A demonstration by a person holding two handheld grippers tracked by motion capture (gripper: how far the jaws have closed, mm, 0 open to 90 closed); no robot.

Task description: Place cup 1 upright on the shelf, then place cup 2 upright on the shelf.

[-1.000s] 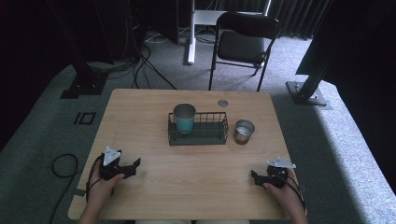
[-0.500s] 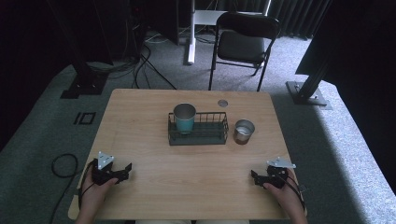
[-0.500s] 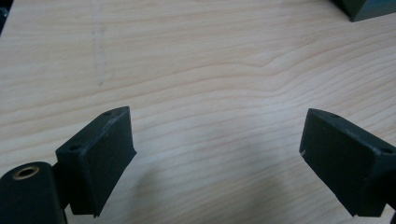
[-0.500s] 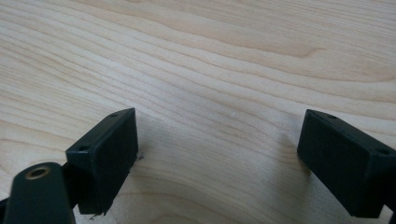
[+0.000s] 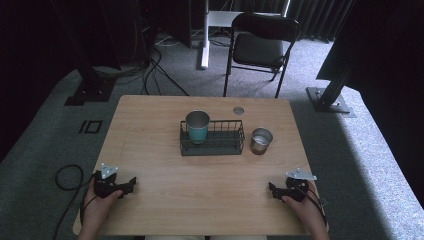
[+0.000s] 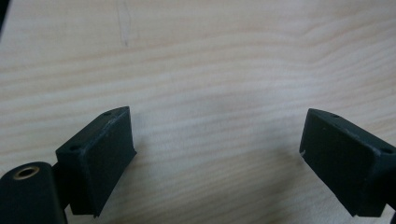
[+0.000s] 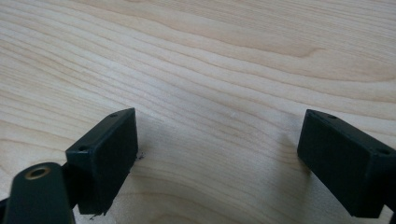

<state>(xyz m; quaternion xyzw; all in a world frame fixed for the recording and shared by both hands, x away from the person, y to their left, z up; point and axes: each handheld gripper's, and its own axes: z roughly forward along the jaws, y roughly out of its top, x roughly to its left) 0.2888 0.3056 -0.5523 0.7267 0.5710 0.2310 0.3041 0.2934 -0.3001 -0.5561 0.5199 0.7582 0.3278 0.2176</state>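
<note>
Left gripper point(image 5: 131, 182): jaws spread, empty, low at lower left of the wooden table point(image 5: 150, 125); it has drawn back toward the near edge over the last second, suggesting rest or start. Right gripper point(image 5: 272, 188): jaws spread, empty, lower right, unmoved. Teal metal cup point(image 5: 197, 126) stands inside wire basket point(image 5: 220, 145) at centre frame; steel cup point(image 5: 261, 140) just beside the basket's right, both well apart from the grippers.

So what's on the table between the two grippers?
Nothing. In the high view, only bare wooden table lies between the left gripper and the right gripper. The basket and cups sit farther back.
</note>
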